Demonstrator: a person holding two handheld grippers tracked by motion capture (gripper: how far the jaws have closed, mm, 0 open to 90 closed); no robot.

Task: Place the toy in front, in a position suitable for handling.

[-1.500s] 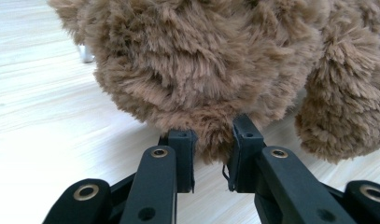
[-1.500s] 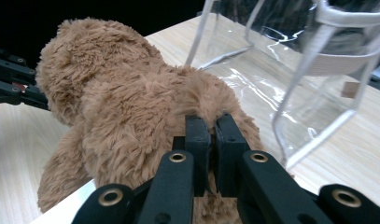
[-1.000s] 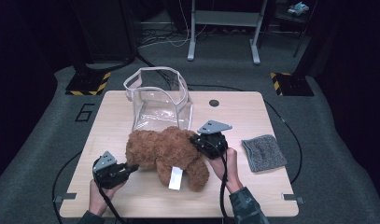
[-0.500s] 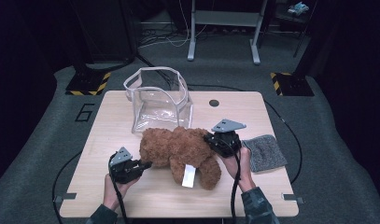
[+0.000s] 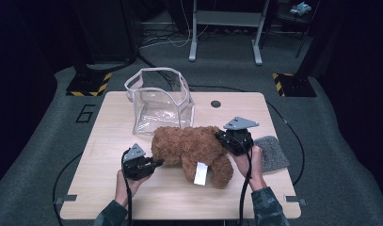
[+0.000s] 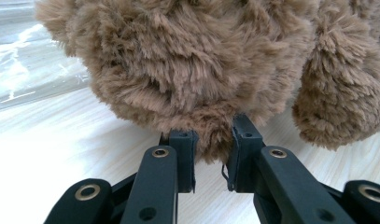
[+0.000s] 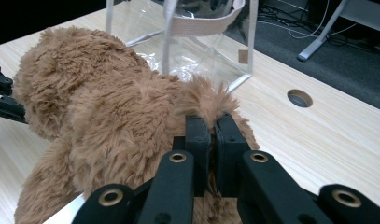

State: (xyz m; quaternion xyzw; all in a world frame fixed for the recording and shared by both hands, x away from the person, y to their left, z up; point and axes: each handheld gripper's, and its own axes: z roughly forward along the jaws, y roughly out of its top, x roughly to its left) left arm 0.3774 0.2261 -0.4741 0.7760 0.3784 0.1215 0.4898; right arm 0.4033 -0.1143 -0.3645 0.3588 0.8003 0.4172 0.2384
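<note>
On the table a brown teddy bear lies on its side near the middle, a white tag hanging off its near side. Behind it, toward the far left of the table, stands a clear plastic bag with a pale strap rim, upright and open at the top, its front corner just beside or touching the bear's back; cannot tell which. Grey cloth pad lies at the right edge, just beside the right hand. Round cable hole in the far part of the table, well apart from the bear. Floor around holds black cables, two stand feet with yellow-black tape, and a grey frame at the back. Nothing lies between the bear and the bag. Left gripper comes in low from the near left, held roughly level, pointing right at the bear's end; in the left gripper view its jaws are partly closed and pinch a tuft of fur at the bear's underside. Left hand wraps the gripper body from below. Right gripper sits at the bear's right end, grey plate on top, pointing left; in the right gripper view its jaws are pressed nearly together on a thin tuft of fur.
</note>
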